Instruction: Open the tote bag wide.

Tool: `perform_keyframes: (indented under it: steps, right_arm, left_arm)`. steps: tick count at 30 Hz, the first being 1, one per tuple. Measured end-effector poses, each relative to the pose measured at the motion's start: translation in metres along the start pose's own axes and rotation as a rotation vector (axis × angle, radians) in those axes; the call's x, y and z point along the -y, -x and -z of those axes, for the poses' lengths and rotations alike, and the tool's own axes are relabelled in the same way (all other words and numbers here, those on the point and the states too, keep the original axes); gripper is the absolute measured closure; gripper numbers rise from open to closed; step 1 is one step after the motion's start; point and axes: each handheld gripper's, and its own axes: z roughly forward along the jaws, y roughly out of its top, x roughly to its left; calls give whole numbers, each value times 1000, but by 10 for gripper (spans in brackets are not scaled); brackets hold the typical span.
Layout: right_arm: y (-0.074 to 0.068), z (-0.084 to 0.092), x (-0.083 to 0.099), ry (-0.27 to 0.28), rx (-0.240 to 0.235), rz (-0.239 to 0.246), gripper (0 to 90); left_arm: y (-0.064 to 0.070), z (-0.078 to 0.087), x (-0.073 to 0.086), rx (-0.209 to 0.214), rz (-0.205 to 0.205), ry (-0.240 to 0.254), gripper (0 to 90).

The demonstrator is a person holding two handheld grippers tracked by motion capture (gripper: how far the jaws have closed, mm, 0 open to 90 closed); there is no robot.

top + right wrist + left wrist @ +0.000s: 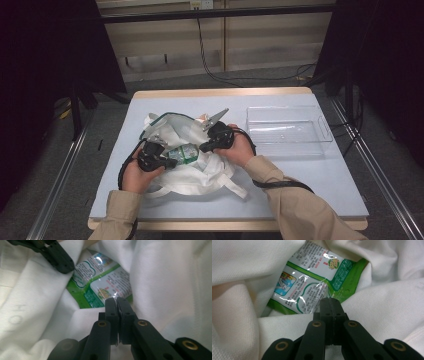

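Green packet (312,282) lies inside white bag (195,175); both grippers pinch its cloth; high view adds tray (320,145).

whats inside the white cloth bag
A green and white printed packet lies in the mouth of the white cloth bag. Its lower part, and anything deeper in the bag, is covered by the cloth.

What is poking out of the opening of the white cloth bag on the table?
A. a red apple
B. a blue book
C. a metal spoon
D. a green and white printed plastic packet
D: a green and white printed plastic packet lies in the mouth of the white cloth bag, with the left tool and the right tool each shut on the bag's edge just below it.
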Motion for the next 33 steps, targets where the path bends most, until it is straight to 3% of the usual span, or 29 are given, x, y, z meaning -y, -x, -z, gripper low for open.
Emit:
perform_keyframes:
  steps: [7,11,17,22,25,29,33]
  right_arm:
    - [13,-4,6,-12,29,-48,900]
    - [16,-6,5,-19,50,-28,900]
    - [20,-6,5,-21,74,-37,900]
    - [25,-3,5,-1,138,-30,900]
    - [29,-3,7,3,142,-64,900]
    - [31,-6,9,2,161,-55,900]
    - [33,-7,11,1,162,-87,900]
  left_arm:
    - [2,0,3,9,27,-4,900]
    - [0,1,7,13,20,-25,900]
    - [0,2,10,15,22,-26,900]
    - [1,3,12,10,10,-35,900]
    - [2,3,13,14,13,-32,900]
    - [2,3,15,22,10,-38,900]
    - [0,3,18,34,10,-34,900]
